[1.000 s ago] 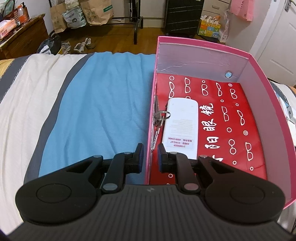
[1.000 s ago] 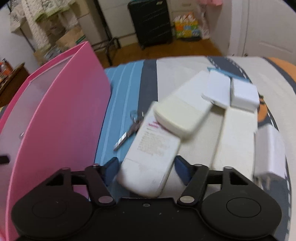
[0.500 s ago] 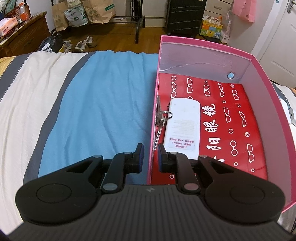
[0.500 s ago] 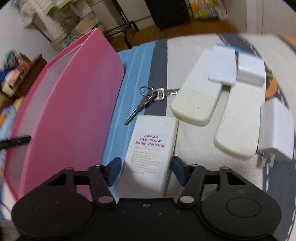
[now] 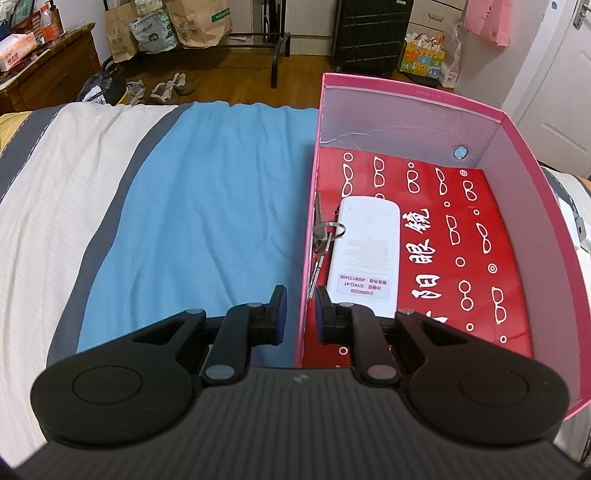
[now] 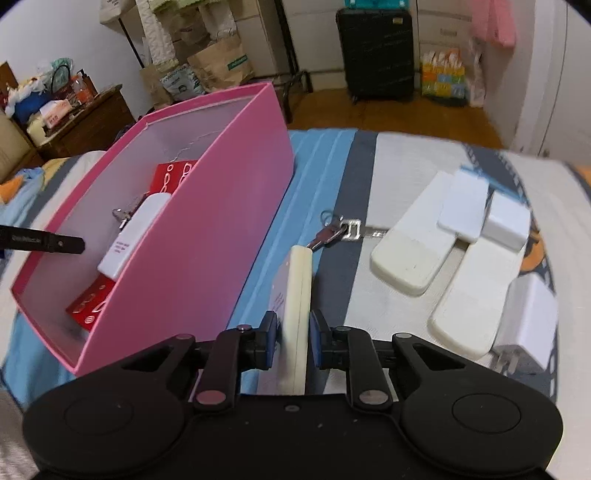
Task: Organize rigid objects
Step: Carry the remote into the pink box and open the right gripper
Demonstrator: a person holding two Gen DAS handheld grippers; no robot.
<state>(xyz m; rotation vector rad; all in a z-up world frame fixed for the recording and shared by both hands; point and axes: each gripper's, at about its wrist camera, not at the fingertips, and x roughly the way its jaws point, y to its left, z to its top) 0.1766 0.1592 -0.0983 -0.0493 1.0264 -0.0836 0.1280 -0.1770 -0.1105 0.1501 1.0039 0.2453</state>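
My left gripper (image 5: 300, 319) straddles the near left wall of the pink box (image 5: 406, 122), one pad on each side, shut on that wall. Inside, on the red lining, lie a white remote (image 5: 365, 254) and a bunch of keys (image 5: 325, 236). In the right wrist view my right gripper (image 6: 291, 332) has its jaws closing on another white remote (image 6: 297, 280), which stands on edge between the pads, just right of the pink box (image 6: 221, 206). A second bunch of keys (image 6: 332, 230) lies on the bed beyond it.
Two more white remotes (image 6: 417, 251) (image 6: 476, 295), two small white blocks (image 6: 463, 208) (image 6: 506, 221) and a white plug adapter (image 6: 528, 321) lie on the bed at the right. A black suitcase (image 6: 376, 51) and paper bags (image 5: 199, 18) stand on the floor beyond.
The right gripper's jaws have closed onto the white remote, which went from lying flat to standing on edge and rose off the bed. The left gripper and the box have not moved.
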